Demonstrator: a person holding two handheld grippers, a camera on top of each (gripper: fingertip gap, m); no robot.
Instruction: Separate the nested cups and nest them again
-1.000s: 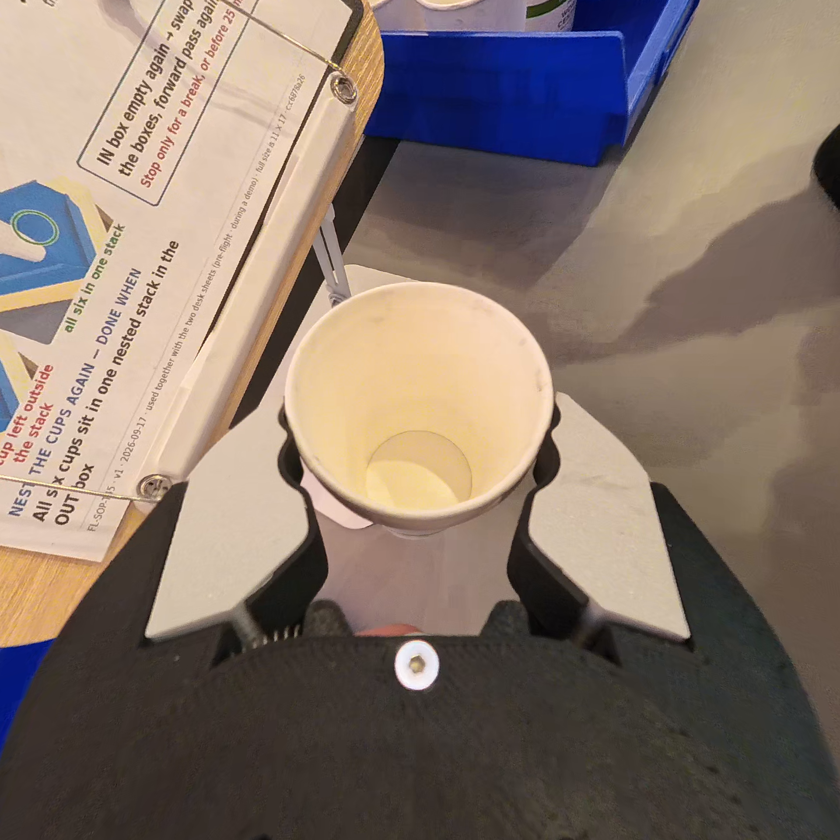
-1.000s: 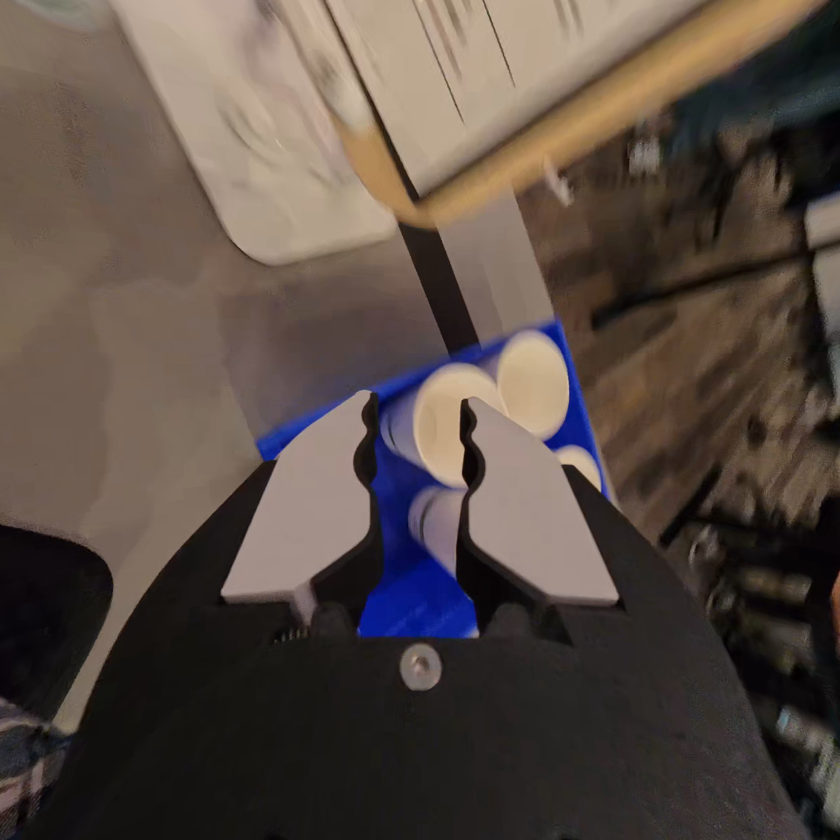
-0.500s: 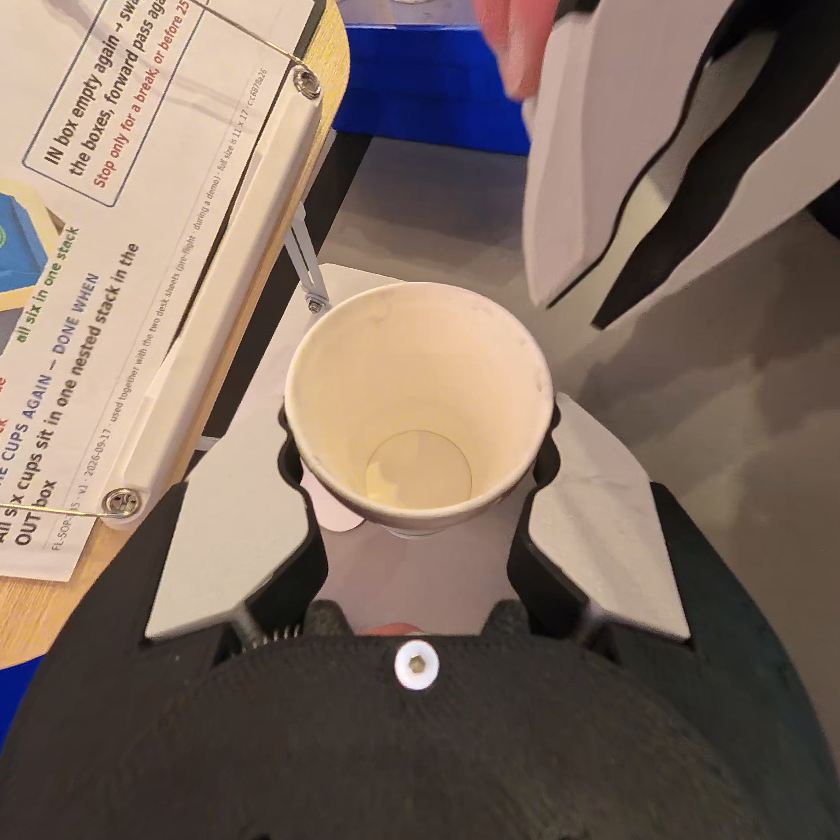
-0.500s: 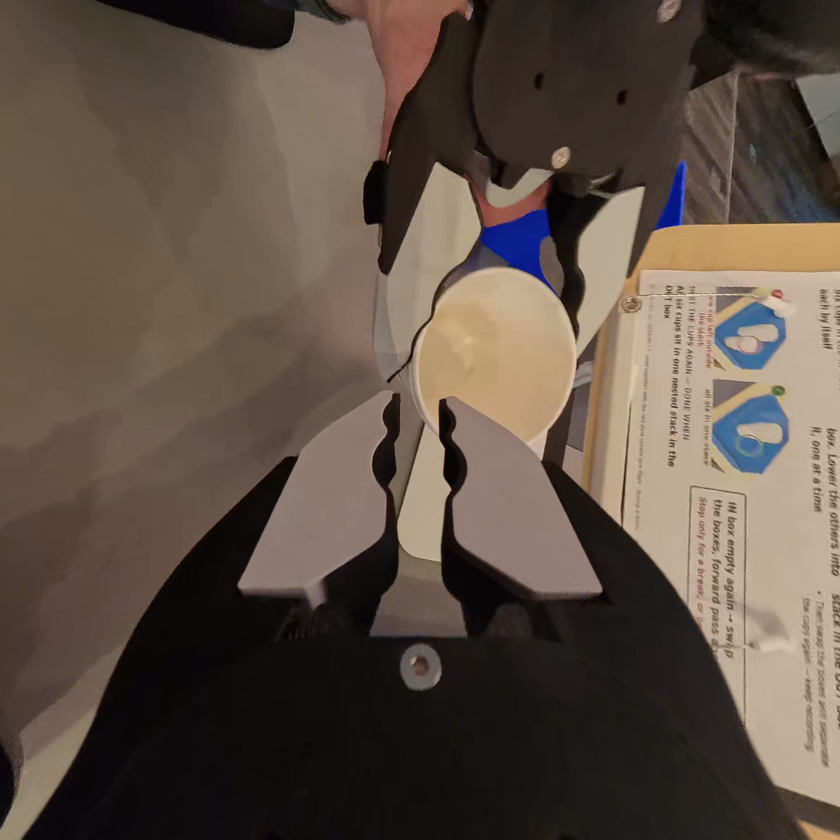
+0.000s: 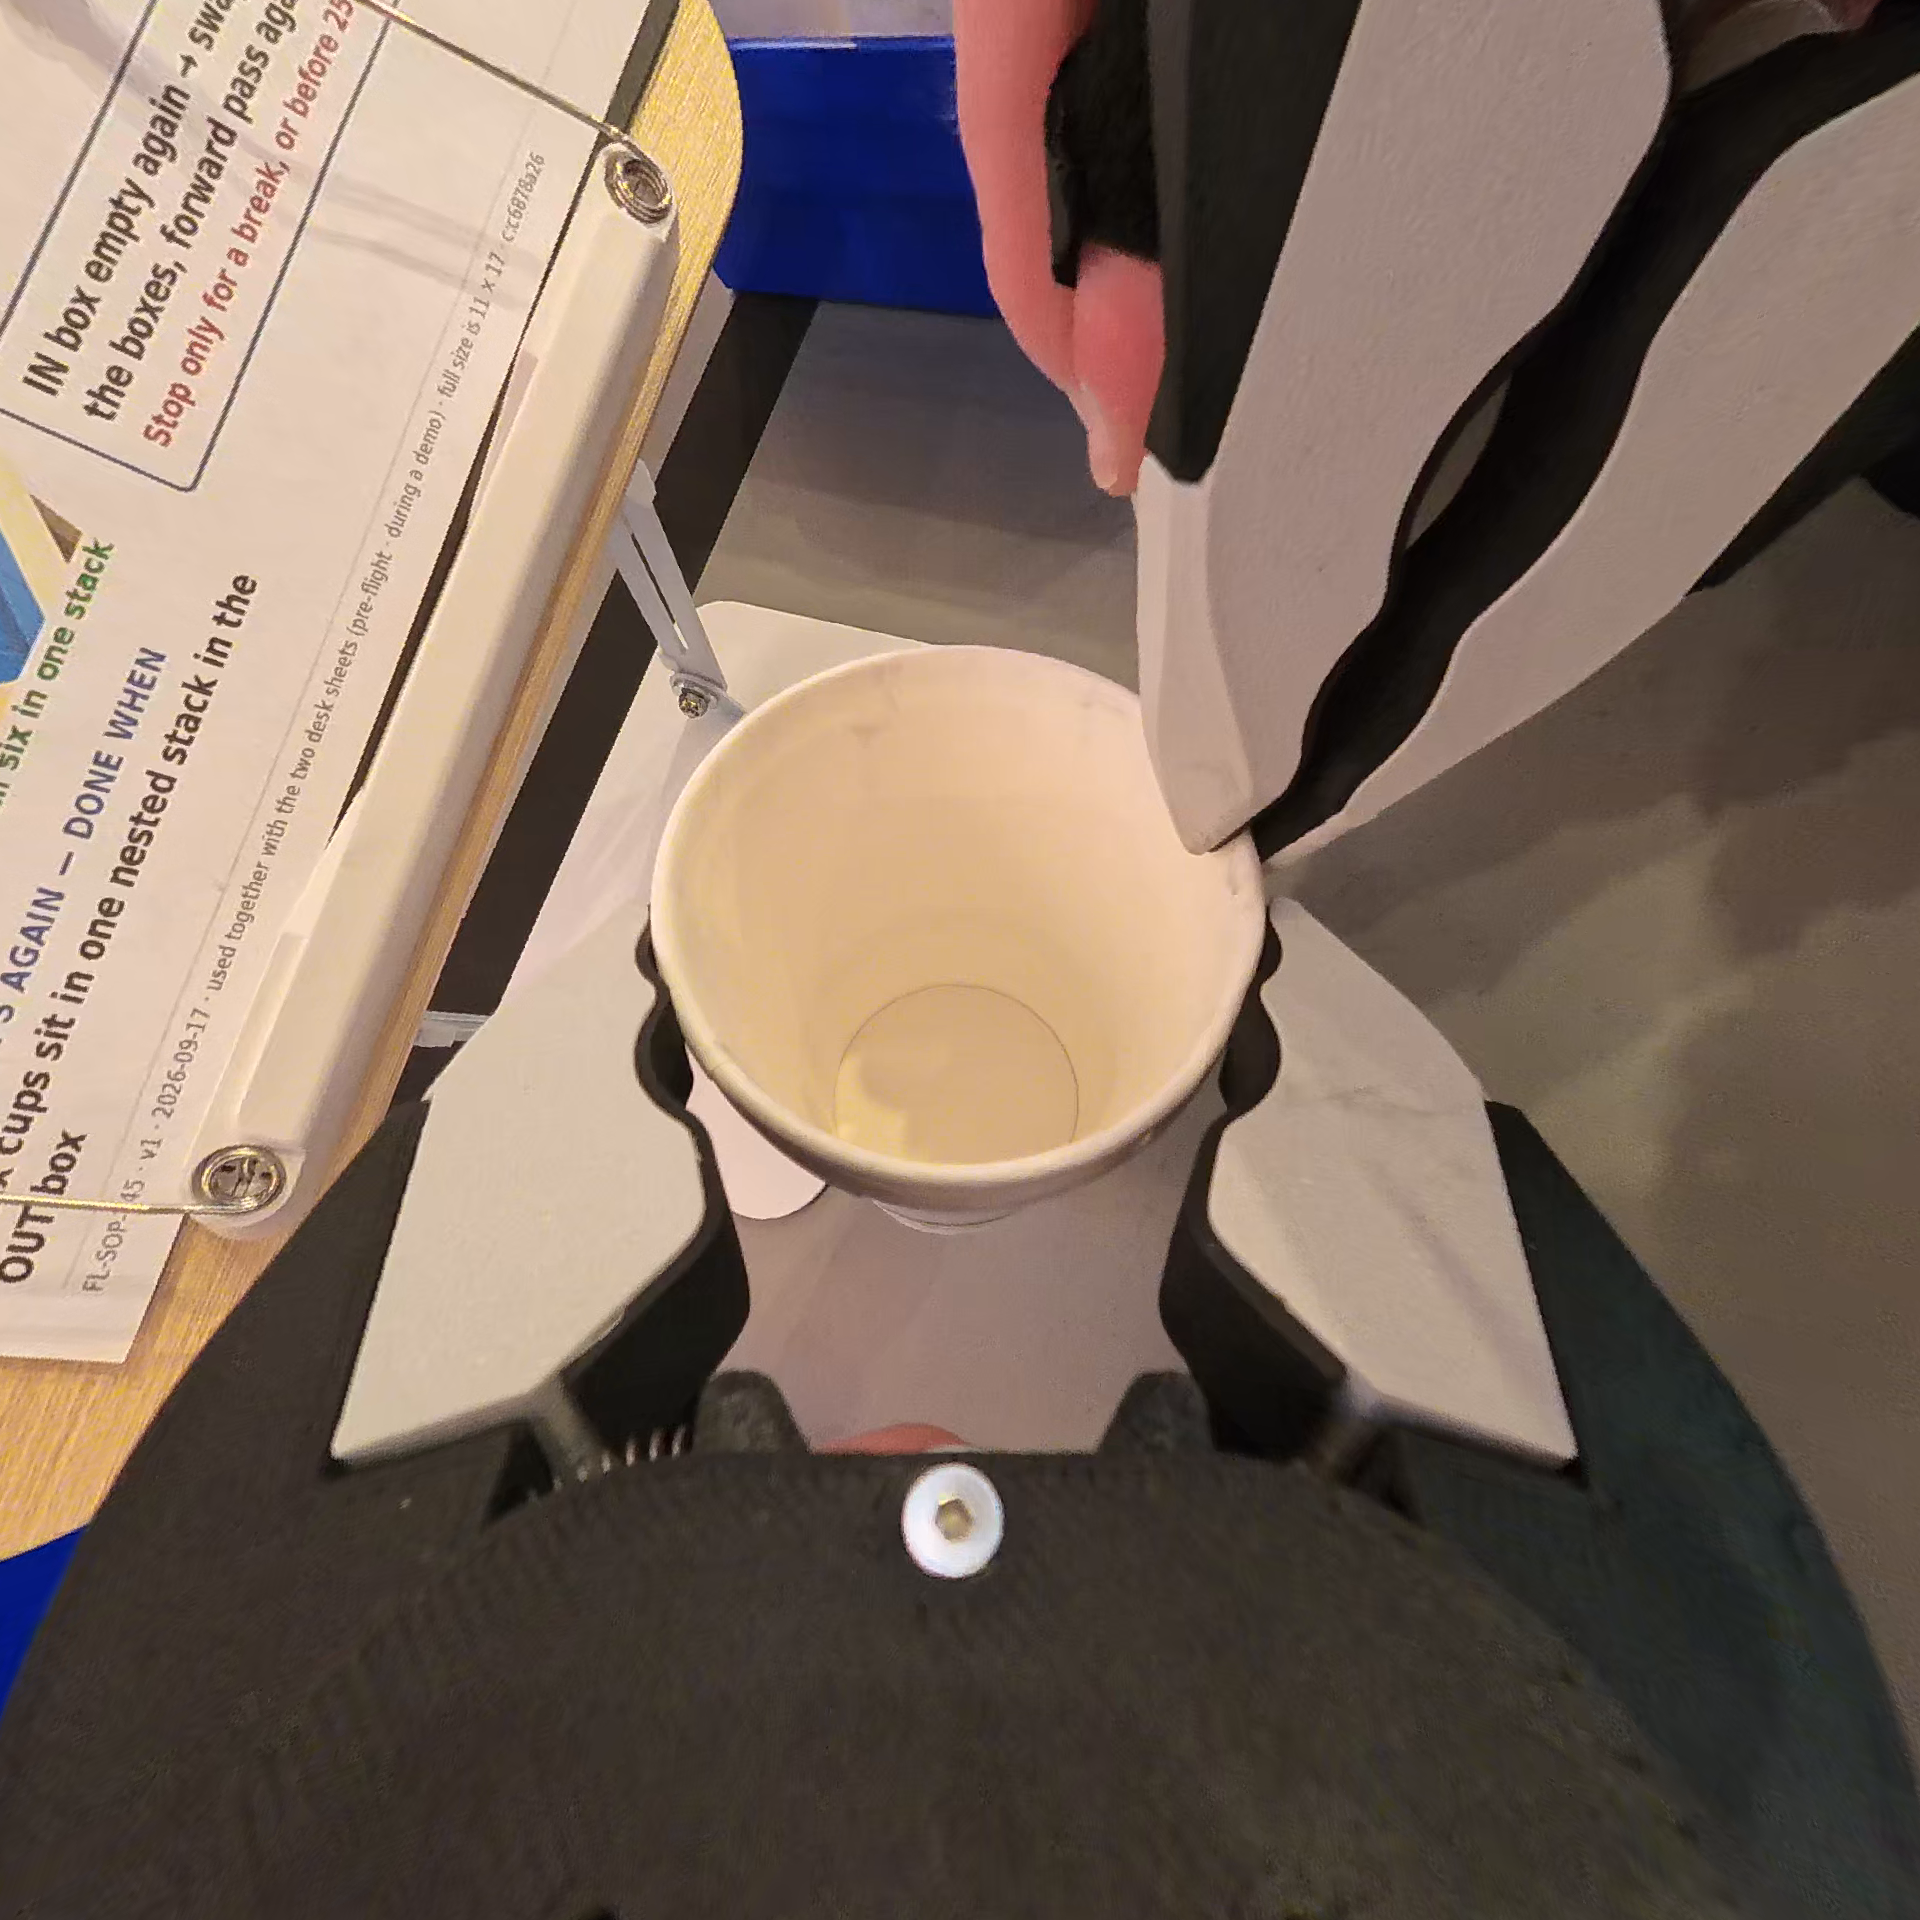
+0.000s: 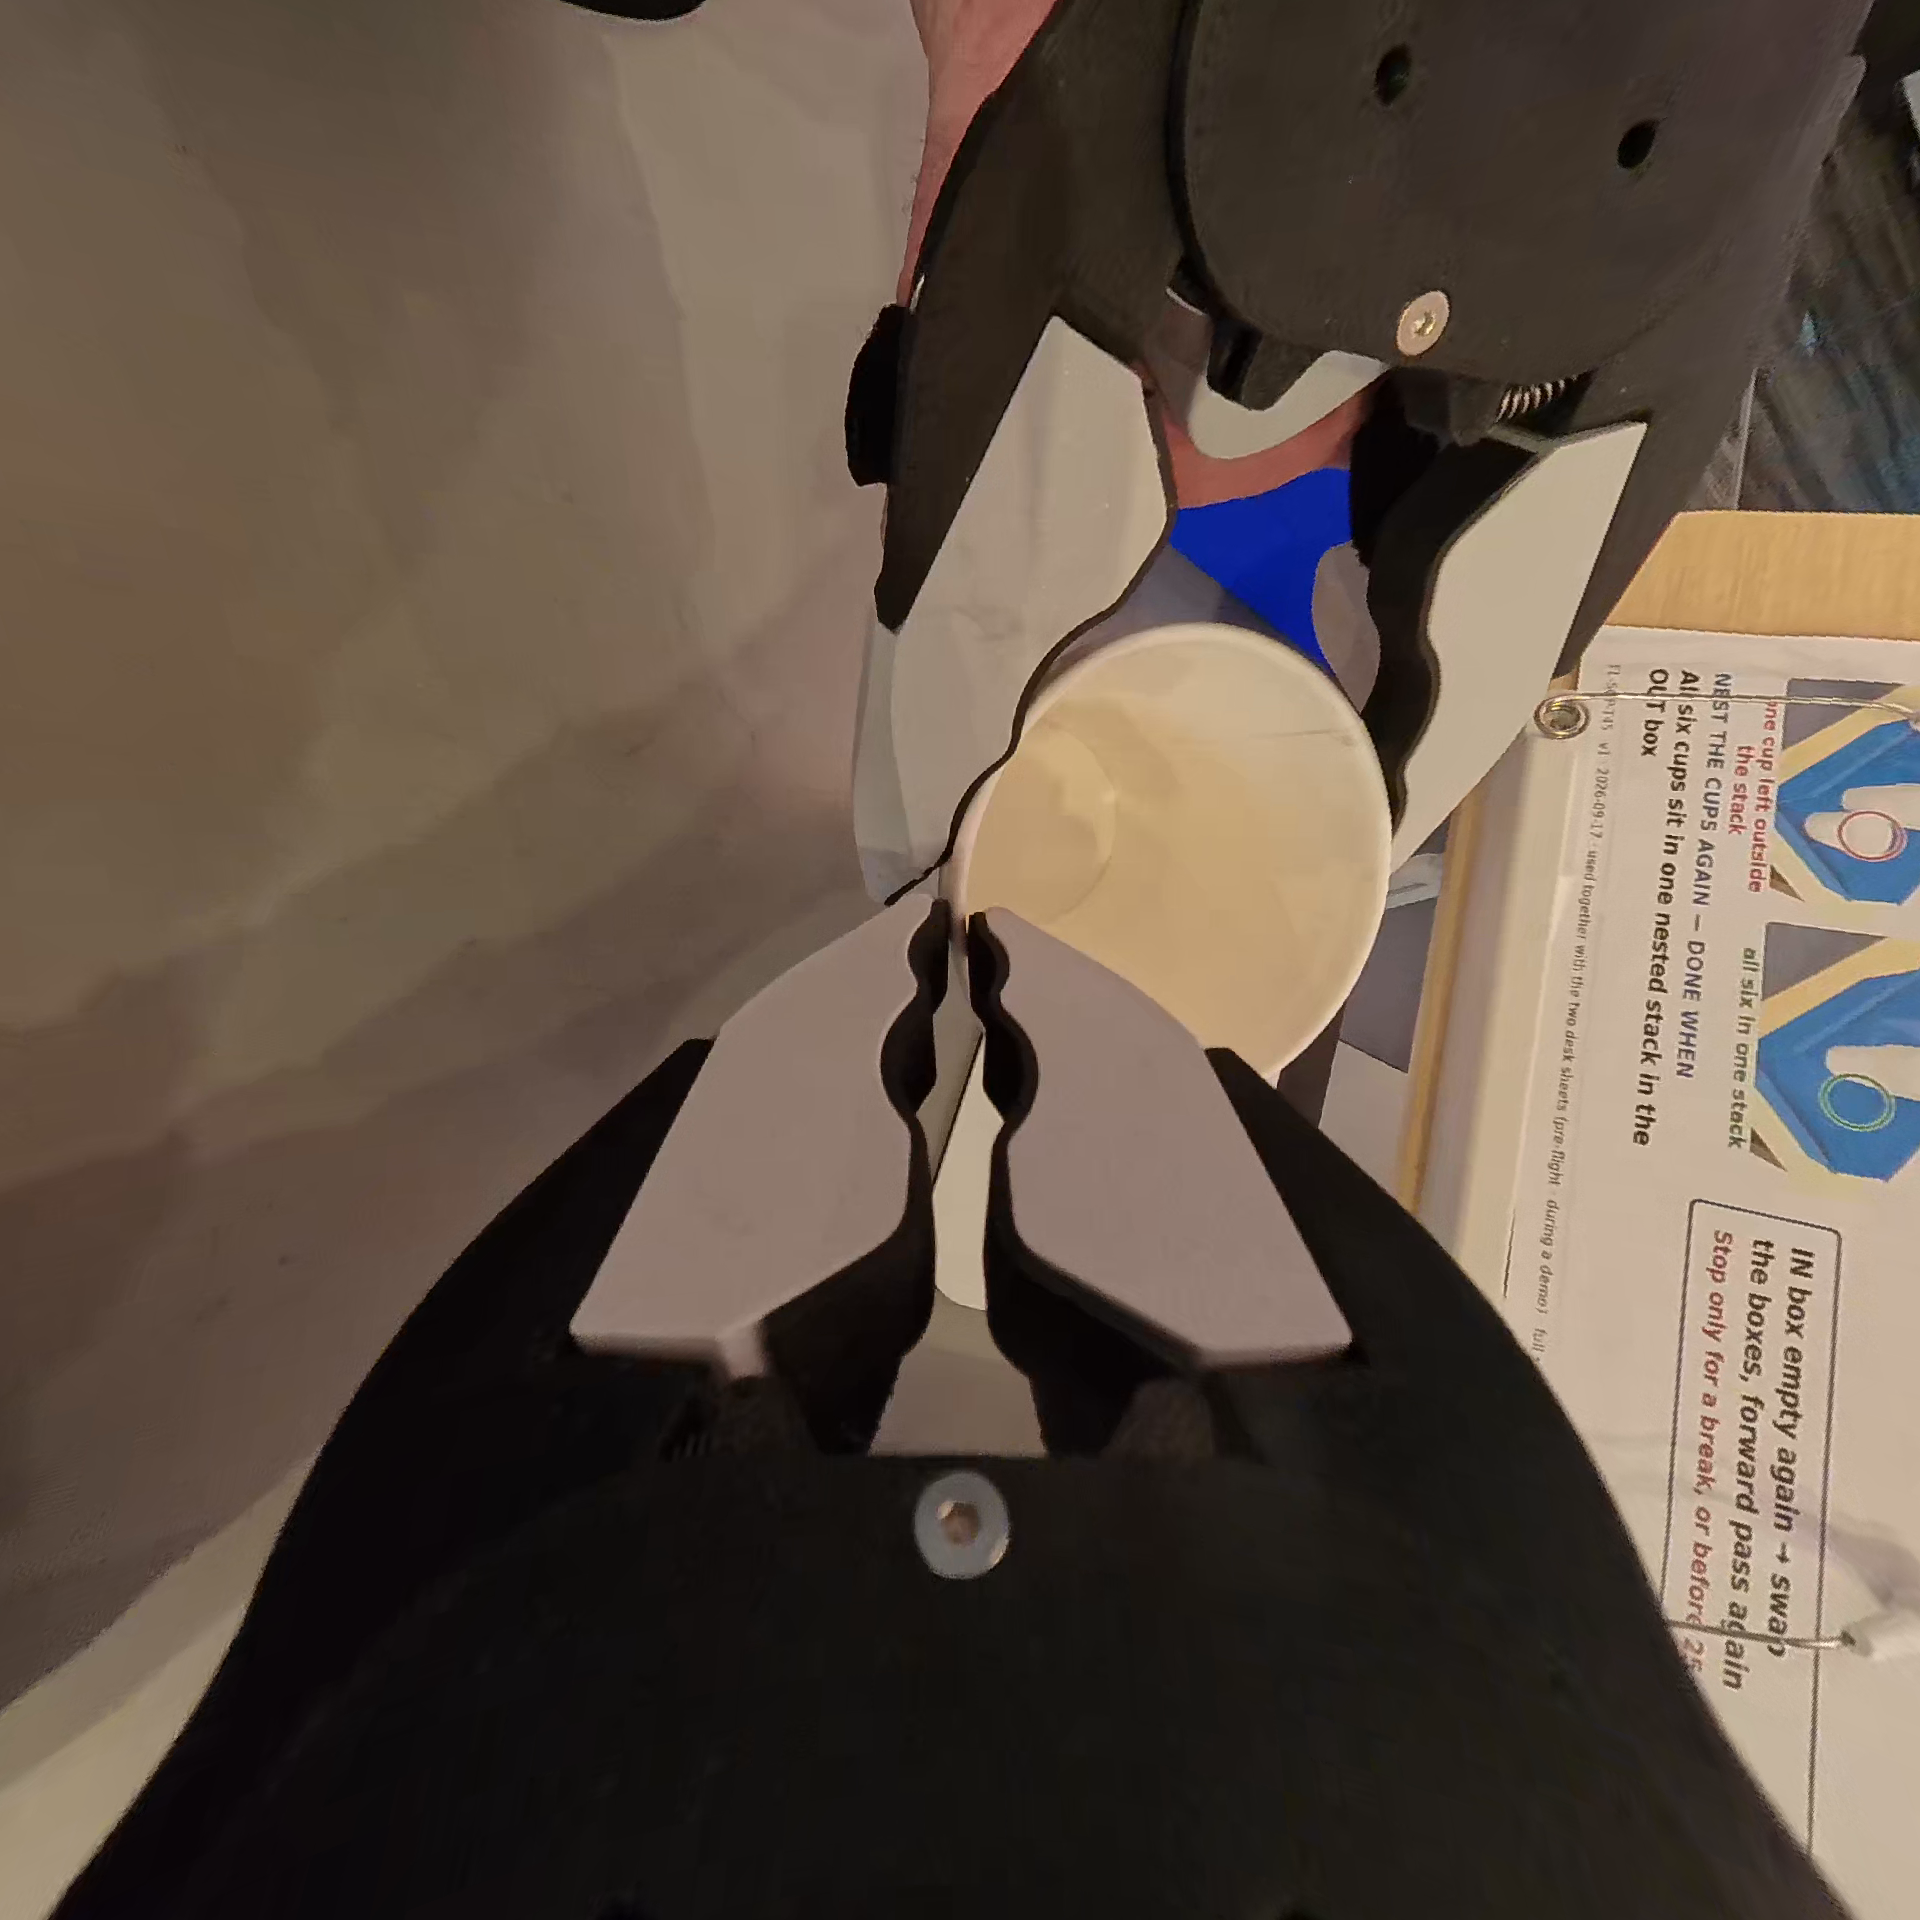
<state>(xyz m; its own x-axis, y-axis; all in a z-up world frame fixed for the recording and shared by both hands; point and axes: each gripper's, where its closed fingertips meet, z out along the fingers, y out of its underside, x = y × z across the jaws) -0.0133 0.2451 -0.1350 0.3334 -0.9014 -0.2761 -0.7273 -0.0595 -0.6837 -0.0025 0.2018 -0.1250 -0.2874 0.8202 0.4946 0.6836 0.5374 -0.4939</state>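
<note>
Both hand-held grippers (image 5: 956, 977) (image 6: 958, 925) on cup (image 5: 935, 914)

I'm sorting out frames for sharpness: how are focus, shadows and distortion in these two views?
Left wrist view: paper cup and instruction sheet are sharp; soft shadows lie on the grey tabletop; wide-angle bending shows at the edges. Right wrist view: cup rim and right tool are crisp, broad soft shadows to the left, strong edge stretching.

One white paper cup (image 5: 956, 935) at the centre. Two grippers: one (image 5: 951, 997) at 6 o'clock, one (image 5: 1242, 831) at 1 o'clock. One blue bin (image 5: 852, 177) at 12 o'clock. One printed instruction sheet (image 5: 208, 416) at 10 o'clock.
</note>
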